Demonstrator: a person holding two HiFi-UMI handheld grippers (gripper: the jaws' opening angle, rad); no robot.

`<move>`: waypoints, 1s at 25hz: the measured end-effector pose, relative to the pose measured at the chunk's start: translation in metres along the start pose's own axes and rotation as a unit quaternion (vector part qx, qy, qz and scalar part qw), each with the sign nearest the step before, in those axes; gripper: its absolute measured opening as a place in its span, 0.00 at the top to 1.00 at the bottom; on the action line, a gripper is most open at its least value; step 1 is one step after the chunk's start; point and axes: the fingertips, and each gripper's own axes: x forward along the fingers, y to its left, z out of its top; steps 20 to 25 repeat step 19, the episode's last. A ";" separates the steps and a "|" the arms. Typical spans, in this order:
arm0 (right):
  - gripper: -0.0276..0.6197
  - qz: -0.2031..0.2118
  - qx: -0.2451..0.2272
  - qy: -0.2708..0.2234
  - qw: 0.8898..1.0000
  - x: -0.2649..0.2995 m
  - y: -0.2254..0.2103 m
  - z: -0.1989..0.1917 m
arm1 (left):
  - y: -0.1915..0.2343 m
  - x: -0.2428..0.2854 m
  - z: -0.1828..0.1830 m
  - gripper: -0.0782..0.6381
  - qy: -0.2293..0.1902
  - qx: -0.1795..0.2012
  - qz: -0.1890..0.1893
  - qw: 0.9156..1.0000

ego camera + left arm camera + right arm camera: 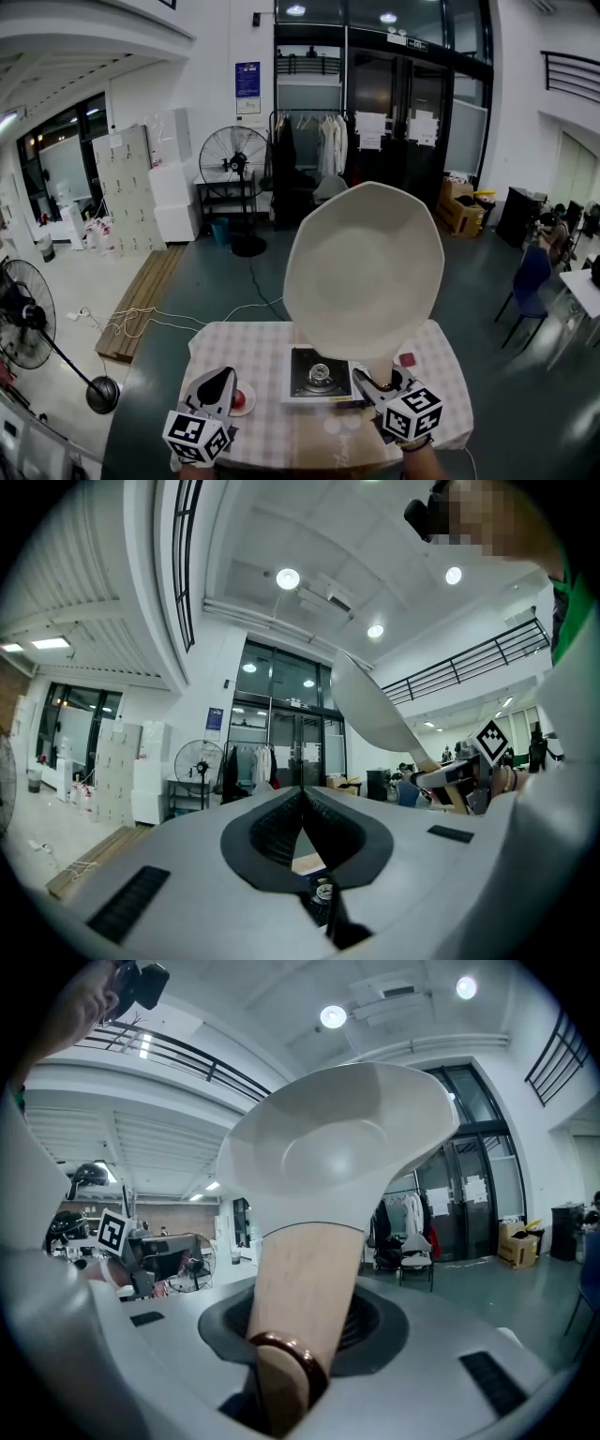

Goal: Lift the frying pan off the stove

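Right claw (380, 382) is clamping the frying pan (364, 267) by its wooden handle (300, 1307), pan tilting up well clear of the stove (320, 373) on the desk (246, 349); left claw (223, 377) is sitting pinched together, empty; lift's looking basically done, next I'm guessing is holding it steady; blue wall poster (247, 80) is too small for reading, no brands showing.

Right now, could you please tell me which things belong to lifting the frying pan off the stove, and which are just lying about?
In the job: frying pan, lifted; right gripper, shut on its handle; stove.
Lying about: red round thing; small pink piece; left gripper, shut, empty.
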 end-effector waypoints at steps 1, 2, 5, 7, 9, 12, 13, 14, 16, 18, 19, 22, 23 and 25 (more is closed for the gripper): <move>0.73 0.001 0.001 0.000 1.000 0.000 0.001 -0.001 | 0.001 -0.001 0.000 0.86 0.000 0.000 0.000 1.000; 0.73 0.002 0.001 0.001 1.000 0.000 0.003 -0.001 | 0.001 -0.002 -0.001 0.86 -0.001 -0.001 0.000 1.000; 0.73 0.000 0.001 0.003 1.000 0.001 0.003 -0.001 | 0.002 -0.002 -0.001 0.86 0.000 -0.002 -0.001 1.000; 0.73 0.000 0.000 0.003 1.000 0.003 0.001 0.000 | 0.005 0.000 -0.001 0.86 0.000 -0.003 0.000 1.000; 0.73 0.000 0.001 0.004 1.000 0.005 0.001 -0.001 | 0.007 0.002 -0.002 0.86 -0.001 -0.004 0.001 1.000; 0.73 -0.002 0.001 0.006 1.000 0.004 -0.002 -0.002 | 0.006 0.004 -0.002 0.86 -0.001 -0.004 0.001 1.000; 0.73 -0.002 0.001 0.006 1.000 0.004 -0.002 -0.002 | 0.005 0.005 -0.002 0.86 -0.001 -0.004 0.001 1.000; 0.73 -0.003 0.001 0.007 1.000 0.004 -0.003 -0.003 | 0.005 0.005 -0.002 0.86 -0.001 -0.004 0.000 1.000; 0.73 -0.002 0.003 0.007 1.000 0.005 -0.002 -0.004 | 0.005 0.006 -0.003 0.86 -0.001 -0.003 -0.001 1.000; 0.73 -0.001 0.006 0.008 1.000 0.007 -0.001 -0.005 | 0.006 0.007 -0.003 0.86 -0.001 -0.003 -0.002 1.000; 0.73 0.000 0.007 0.008 1.000 0.008 -0.001 -0.005 | 0.007 0.007 -0.003 0.86 -0.001 -0.003 -0.002 1.000; 0.73 0.000 0.007 0.008 1.000 0.008 -0.001 -0.005 | 0.007 0.007 -0.003 0.86 -0.001 -0.003 -0.002 1.000; 0.73 0.000 0.007 0.008 1.000 0.008 -0.001 -0.005 | 0.007 0.007 -0.003 0.86 -0.001 -0.003 -0.002 1.000; 0.73 0.000 0.007 0.008 1.000 0.008 -0.001 -0.005 | 0.007 0.007 -0.003 0.86 -0.001 -0.003 -0.002 1.000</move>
